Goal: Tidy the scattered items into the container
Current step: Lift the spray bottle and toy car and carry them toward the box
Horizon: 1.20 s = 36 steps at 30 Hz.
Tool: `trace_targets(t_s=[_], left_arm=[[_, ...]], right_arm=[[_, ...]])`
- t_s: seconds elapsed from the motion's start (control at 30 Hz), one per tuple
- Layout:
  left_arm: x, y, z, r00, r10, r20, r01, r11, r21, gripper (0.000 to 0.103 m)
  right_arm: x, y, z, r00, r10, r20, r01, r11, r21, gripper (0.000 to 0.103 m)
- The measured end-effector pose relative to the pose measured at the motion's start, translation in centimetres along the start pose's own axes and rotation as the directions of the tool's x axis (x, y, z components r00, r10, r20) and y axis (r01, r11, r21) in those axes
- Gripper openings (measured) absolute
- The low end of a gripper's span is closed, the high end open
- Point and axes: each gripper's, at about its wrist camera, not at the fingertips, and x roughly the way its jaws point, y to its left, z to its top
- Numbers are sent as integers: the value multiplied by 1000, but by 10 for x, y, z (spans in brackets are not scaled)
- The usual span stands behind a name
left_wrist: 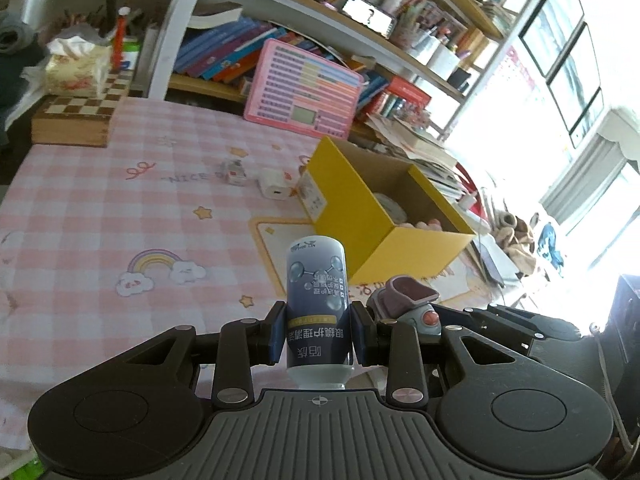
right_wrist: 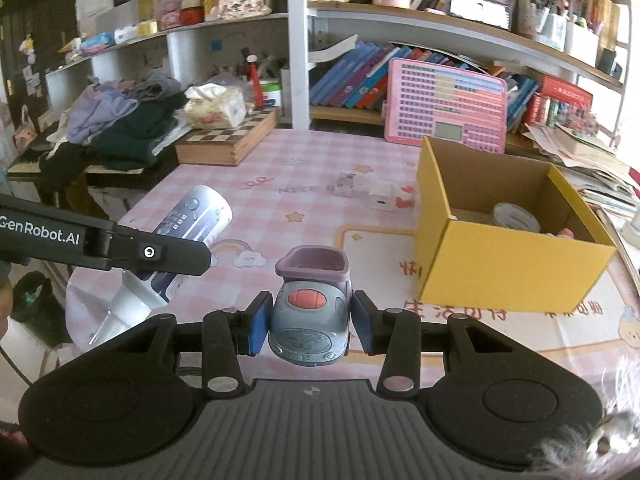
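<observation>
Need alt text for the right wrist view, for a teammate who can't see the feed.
The right gripper is shut on a grey toy car with a purple tub on top, above a pink checked tablecloth. An open yellow cardboard box sits ahead to the right; at left, the left gripper's arm crosses a spray bottle.
</observation>
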Motion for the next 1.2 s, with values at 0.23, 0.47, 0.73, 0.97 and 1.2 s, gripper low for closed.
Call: trace_targets(t_s=[0.23, 0.47, 0.73, 0.97, 1.2], left_arm=[[10, -10, 1, 999, -32, -25, 33, 999, 29, 31], [23, -21, 4, 996, -64, -55, 67, 996, 58, 31], [43, -37, 10, 991, -101, -82, 109, 990, 93, 31], [60, -49, 14, 986, -125, -110, 137, 985, 109, 31], [78, -64, 16, 978, -149, -147, 168, 977, 127, 31]], right_arm=[[-8, -10, -6, 999, -41, -2, 41, 998, 39, 41], [-13, -26, -12, 996, -85, -7, 85, 993, 88, 41], [-18, -50, -15, 991, -132, -9, 132, 982, 139, 41], [-21, -73, -17, 986, -167, -18, 167, 967, 192, 41], [-24, -91, -22, 980, -194, -38, 197, 955, 221, 41]])
